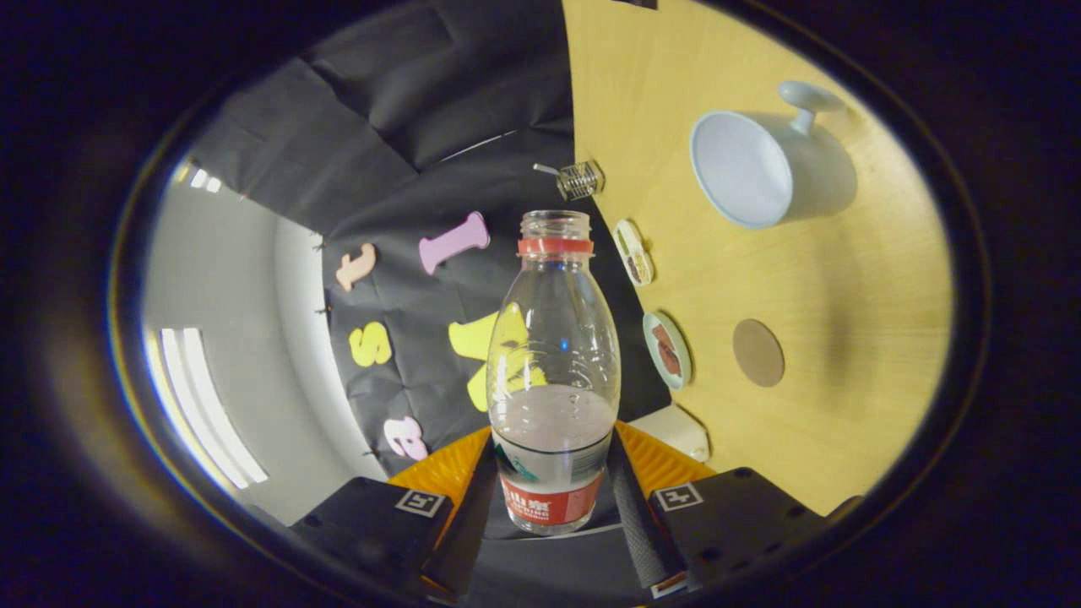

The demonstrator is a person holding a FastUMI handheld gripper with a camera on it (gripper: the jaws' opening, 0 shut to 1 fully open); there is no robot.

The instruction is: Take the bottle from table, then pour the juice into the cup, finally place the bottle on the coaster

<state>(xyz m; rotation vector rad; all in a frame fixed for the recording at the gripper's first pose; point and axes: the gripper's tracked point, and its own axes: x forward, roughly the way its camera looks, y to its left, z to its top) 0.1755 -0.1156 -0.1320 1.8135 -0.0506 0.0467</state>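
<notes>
The gripper [553,481] clamps both fingers against the lower body of an uncapped clear plastic bottle [553,371], holding it tipped sideways with pale juice pooled near its base. Beyond the bottle's mouth, the wooden table [844,279] carries a white cup [764,169] and, nearer the fingers, a round brown coaster [757,352].

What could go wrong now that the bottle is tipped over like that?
The gripper is shut on the bottle low down near its base, so it could slip or swing. The bottle has no cap and its mouth is well short of the cup, so juice might splash onto the table. Small dishes lie in between.
</notes>
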